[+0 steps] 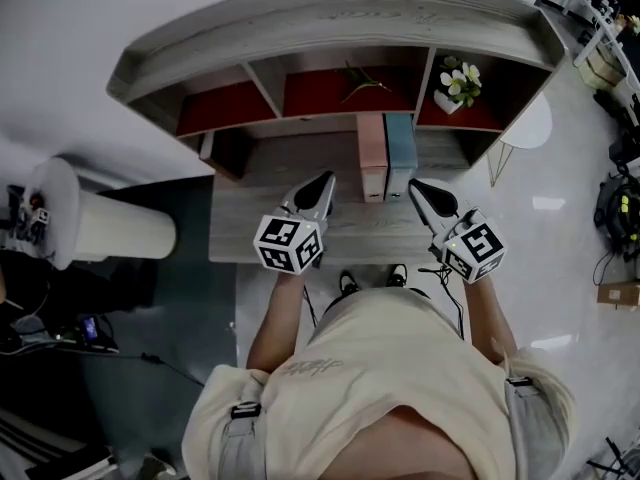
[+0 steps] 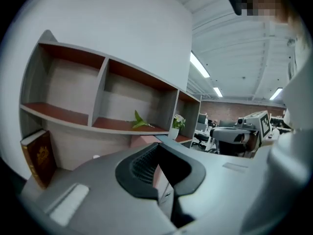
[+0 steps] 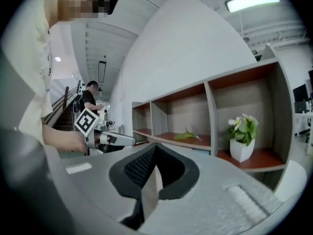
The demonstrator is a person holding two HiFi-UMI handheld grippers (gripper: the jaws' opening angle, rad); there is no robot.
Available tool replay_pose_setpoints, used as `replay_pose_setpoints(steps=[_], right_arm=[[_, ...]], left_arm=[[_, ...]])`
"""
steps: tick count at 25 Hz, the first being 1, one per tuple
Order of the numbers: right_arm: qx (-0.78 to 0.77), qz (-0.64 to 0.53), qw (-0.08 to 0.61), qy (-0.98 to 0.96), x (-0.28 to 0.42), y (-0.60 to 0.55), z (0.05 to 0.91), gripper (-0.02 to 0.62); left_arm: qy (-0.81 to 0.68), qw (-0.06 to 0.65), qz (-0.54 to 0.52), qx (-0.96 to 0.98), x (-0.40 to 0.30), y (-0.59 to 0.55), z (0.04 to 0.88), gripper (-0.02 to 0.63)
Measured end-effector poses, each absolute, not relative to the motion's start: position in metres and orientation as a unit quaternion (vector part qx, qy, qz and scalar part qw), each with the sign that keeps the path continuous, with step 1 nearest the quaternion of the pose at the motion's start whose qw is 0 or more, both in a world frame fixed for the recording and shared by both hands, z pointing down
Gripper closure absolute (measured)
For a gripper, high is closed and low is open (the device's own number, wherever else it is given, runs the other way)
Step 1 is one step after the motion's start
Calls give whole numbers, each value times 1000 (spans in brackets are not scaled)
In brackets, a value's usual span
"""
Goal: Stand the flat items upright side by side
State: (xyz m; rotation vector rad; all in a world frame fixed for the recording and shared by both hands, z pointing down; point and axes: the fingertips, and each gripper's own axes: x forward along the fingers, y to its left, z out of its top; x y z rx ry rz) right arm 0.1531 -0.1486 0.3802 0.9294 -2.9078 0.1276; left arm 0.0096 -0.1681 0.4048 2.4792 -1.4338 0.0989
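A pink book (image 1: 373, 156) and a blue book (image 1: 401, 152) stand upright side by side on the grey desk (image 1: 250, 230), under the shelf unit. My left gripper (image 1: 324, 184) hovers just left of the pink book, raised above the desk, shut and holding nothing. To the right of the blue book my right gripper (image 1: 420, 190) is likewise shut and empty. In the left gripper view the jaws (image 2: 164, 192) are closed, and a strip of the pink book (image 2: 157, 174) shows beyond them. The right gripper view shows closed jaws (image 3: 145, 192) pointing level at the shelves.
A dark brown book (image 1: 231, 151) (image 2: 39, 156) leans at the desk's left end. The shelf unit (image 1: 330, 30) holds a green leaf (image 1: 362, 81) (image 3: 188, 135) and a small potted plant (image 1: 458, 85) (image 3: 243, 136). A white round side table (image 1: 528, 126) stands right of the desk.
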Motion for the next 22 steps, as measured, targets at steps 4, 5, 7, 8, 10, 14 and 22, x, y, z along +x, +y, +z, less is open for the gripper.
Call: replay_pose_setpoints(steps=[4,5,7,8,10,14,22], right_arm=[[323,-31,55,-944,159,-164,349,594],[328,-43,57,-942,160,-168,342,594],[337,-52,50,-939,162,-176,331,594],[341,-54,44,-938,162,-180,325,594],[346,-61,37,-935,163,-186,316,594],[349,-74,29,-934,160,-195,304,594],[336,-79,0,-938,155,-204,277,595]], left_arm=[[-514,94,45,851,7,-178,380,594],[-516,85,42,851,7,-179,372,594],[-518,69,32,852,6,-182,356,594],[-519,62,26,852,6,-184,349,594],[-521,48,13,852,6,-188,335,594],[-529,27,10,848,-1,-197,316,594],[-576,12,-3,817,-33,-203,294,594]])
